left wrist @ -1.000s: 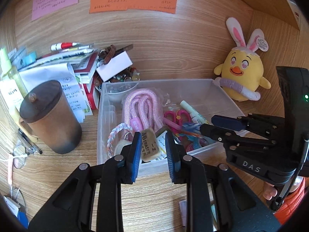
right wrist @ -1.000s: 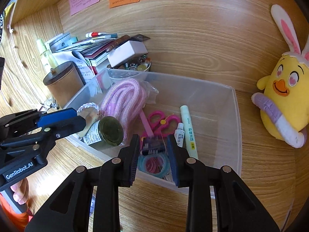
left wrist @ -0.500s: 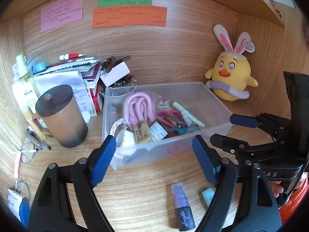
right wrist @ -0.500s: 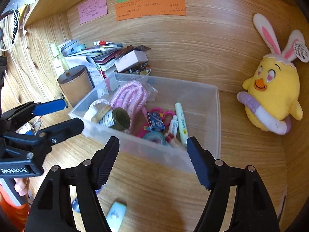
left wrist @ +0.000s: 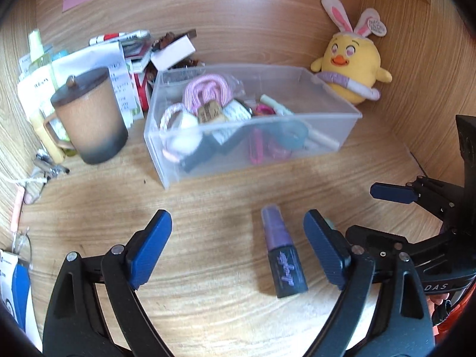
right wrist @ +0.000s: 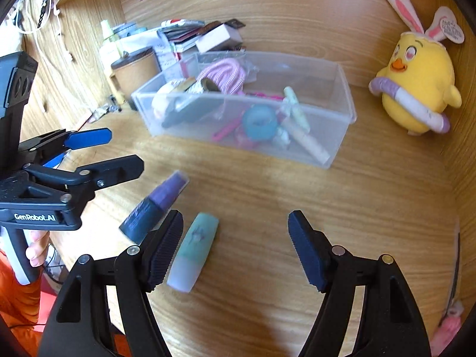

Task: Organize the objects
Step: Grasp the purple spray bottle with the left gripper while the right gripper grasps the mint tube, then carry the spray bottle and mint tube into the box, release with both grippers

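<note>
A clear plastic bin [left wrist: 324,136] on the wooden desk holds a pink rope, pink scissors, a blue tape roll, markers and small jars. In front of it lie a purple spray bottle [left wrist: 282,255] and a teal tube [right wrist: 195,250]. My left gripper [left wrist: 236,220] hovers over the desk with its jaws opening; the spray bottle lies between them near the right finger, untouched. Wide open too, my right gripper [right wrist: 235,218] has the teal tube just inside its left finger [right wrist: 166,247]. The same spray bottle [right wrist: 154,205] lies to that finger's left.
A brown lidded mug [left wrist: 89,113] stands left of the bin, backed by a pile of books and papers [left wrist: 128,50]. A yellow chick plush [left wrist: 351,65] sits in the right corner. Glasses [left wrist: 38,175] lie at the left edge. Wooden walls close the back and right.
Both grippers were nearly shut over the bin a second ago. They have opened wide and pulled back from it, bringing the spray bottle and the teal tube on the desk into view.
</note>
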`<action>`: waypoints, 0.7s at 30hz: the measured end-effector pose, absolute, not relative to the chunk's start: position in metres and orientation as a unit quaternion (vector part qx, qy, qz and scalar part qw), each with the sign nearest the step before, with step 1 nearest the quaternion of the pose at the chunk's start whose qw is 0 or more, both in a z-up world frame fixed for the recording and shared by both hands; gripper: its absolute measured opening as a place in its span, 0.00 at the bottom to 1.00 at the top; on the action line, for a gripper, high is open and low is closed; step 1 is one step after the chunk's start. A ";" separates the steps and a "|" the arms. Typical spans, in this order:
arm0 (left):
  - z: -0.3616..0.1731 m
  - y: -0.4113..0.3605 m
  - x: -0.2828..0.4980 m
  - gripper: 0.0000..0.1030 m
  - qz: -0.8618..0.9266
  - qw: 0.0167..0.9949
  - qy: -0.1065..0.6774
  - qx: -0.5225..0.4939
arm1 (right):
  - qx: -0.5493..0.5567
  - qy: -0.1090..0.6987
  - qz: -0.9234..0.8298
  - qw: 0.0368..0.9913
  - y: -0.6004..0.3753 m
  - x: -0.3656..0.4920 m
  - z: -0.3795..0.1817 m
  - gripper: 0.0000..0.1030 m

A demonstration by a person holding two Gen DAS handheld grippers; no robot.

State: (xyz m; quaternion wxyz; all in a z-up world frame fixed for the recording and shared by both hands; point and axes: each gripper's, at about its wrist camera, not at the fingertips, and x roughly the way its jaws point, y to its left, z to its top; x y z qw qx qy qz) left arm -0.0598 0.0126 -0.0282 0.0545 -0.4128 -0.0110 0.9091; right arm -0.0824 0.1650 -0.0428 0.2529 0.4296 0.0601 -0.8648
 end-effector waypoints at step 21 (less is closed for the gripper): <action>-0.065 0.044 -0.052 0.25 0.886 0.105 -0.003 -0.451 | 0.435 0.064 -0.862 0.253 0.159 -0.068 -0.068 0.22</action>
